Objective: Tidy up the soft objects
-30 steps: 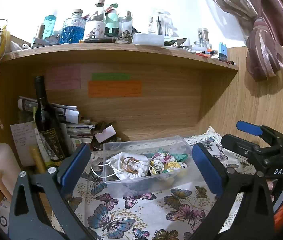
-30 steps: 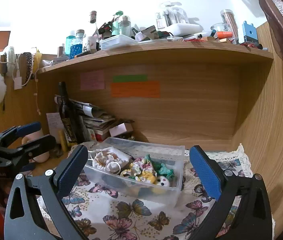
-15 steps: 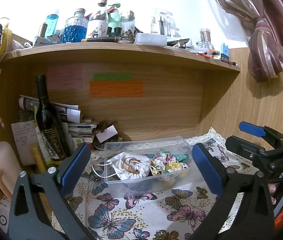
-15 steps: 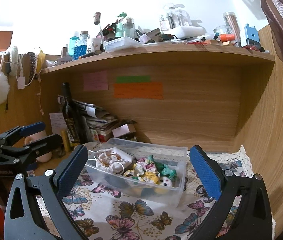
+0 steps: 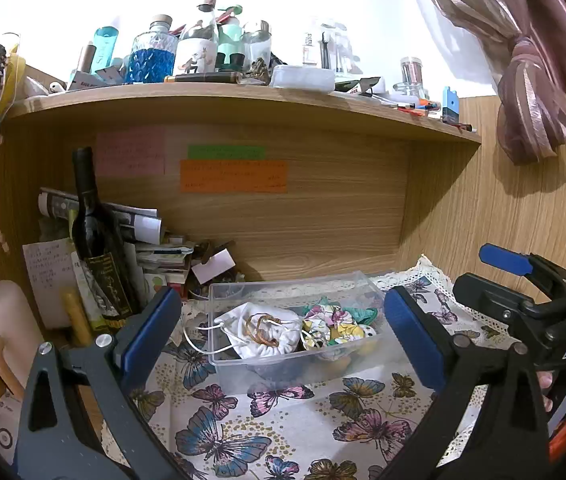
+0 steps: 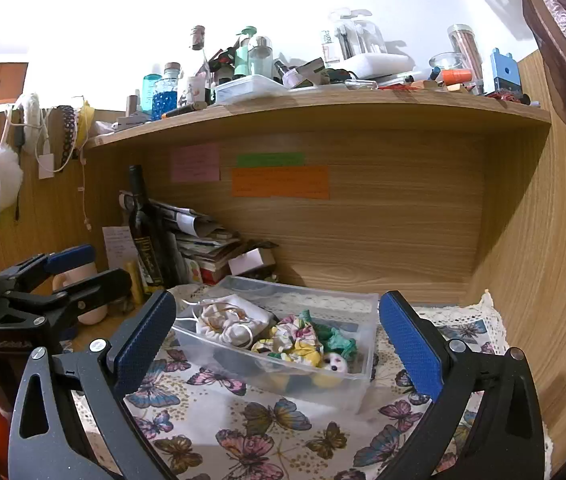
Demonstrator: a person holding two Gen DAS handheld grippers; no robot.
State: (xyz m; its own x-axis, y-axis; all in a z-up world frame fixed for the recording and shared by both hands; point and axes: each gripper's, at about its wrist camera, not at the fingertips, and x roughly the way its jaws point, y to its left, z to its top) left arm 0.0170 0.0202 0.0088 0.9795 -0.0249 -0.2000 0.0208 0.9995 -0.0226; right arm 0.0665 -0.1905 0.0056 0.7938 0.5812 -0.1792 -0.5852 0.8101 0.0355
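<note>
1. the left gripper [image 5: 283, 332] was wide open, its blue pads spread to either side of the bin [image 5: 295, 364] as seen from its own camera, and it held nothing.
2. the right gripper [image 6: 277, 338] was likewise wide open and empty, its pads apart from the bin walls.
3. the bin, clear plastic and without a lid, stood on the butterfly cloth [image 5: 267, 420] under the shelf [image 5: 243, 98], near the back panel.
4. inside the bin, a white pouch [image 5: 259, 334] with drawstrings lay at the left end; gold rings rested on top of it.
5. a heap of patterned scrunchies [image 6: 299, 340], with a green one among them, lay just beside the pouch toward the right end.
6. a small white toy face [image 6: 337, 362] showed at the right front corner of the bin.
7. a dark wine bottle [image 5: 97, 240] stood upright to the left of the bin, against a stack of papers [image 5: 155, 248].
8. pink, green and orange notes [image 6: 279, 180] were stuck on the back panel.
9. the shelf carried bottles and jars; a tied curtain [image 5: 535, 120] hung at the right.
10. each gripper appeared at the edge of the other's view, both held short of the bin.
</note>
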